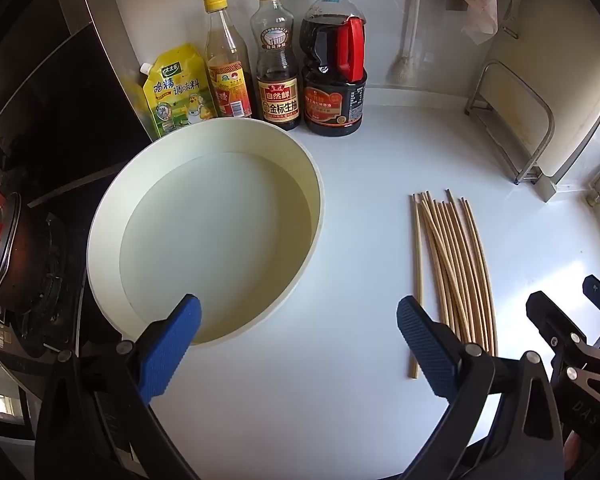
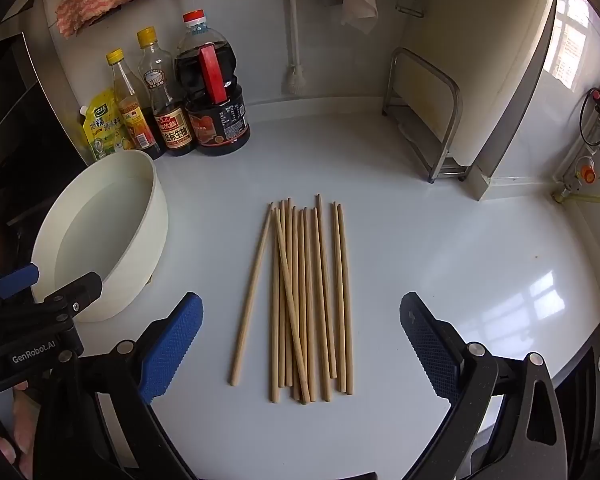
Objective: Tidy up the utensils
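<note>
Several wooden chopsticks (image 2: 304, 300) lie side by side on the white counter, straight ahead of my right gripper (image 2: 300, 344), which is open and empty just short of their near ends. In the left wrist view the chopsticks (image 1: 452, 272) lie to the right. A round cream basin (image 1: 208, 232), empty, sits in front of my left gripper (image 1: 298, 346), which is open and empty with its left finger over the basin's near rim. The basin (image 2: 104, 232) shows at the left in the right wrist view. The right gripper (image 1: 572, 320) shows at the right edge.
Three sauce bottles (image 1: 276, 60) and a yellow seasoning pouch (image 1: 176, 88) stand at the back wall. A metal rack with a cutting board (image 1: 516, 120) stands at the back right. A stove with a dark pot (image 1: 16, 248) is on the left.
</note>
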`<act>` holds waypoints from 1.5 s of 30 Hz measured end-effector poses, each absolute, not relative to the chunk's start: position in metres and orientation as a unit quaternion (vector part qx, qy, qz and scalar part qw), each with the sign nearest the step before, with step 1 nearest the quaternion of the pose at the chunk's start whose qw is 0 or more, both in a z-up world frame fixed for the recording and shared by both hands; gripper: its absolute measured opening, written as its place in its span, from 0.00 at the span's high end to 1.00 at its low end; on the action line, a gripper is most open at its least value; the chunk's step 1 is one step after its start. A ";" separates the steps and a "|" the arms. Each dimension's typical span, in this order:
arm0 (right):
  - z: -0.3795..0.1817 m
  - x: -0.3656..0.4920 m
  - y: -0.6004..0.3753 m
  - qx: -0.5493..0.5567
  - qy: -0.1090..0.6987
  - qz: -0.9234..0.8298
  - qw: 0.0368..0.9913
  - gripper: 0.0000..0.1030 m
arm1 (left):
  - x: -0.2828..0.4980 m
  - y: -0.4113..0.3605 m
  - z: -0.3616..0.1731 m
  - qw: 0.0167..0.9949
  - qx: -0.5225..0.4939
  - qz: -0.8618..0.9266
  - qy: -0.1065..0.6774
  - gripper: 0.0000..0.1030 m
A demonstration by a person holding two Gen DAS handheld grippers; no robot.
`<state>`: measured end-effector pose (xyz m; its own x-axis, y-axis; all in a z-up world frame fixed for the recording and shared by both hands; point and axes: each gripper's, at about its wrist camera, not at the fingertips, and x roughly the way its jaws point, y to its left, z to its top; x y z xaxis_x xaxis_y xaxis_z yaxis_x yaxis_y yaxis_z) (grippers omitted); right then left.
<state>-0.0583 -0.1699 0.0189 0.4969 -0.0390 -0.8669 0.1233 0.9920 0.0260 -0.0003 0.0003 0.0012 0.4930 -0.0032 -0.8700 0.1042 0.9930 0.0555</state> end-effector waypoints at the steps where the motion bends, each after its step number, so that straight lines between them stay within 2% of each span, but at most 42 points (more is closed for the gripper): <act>1: 0.019 -0.059 -0.172 0.044 0.500 -0.046 0.864 0.08 | 0.000 0.001 0.001 0.863 0.050 -0.031 0.502 0.06; 45: 0.024 -0.067 -0.169 0.044 0.494 -0.046 0.867 0.08 | 0.000 -0.001 0.005 0.864 0.052 -0.030 0.500 0.06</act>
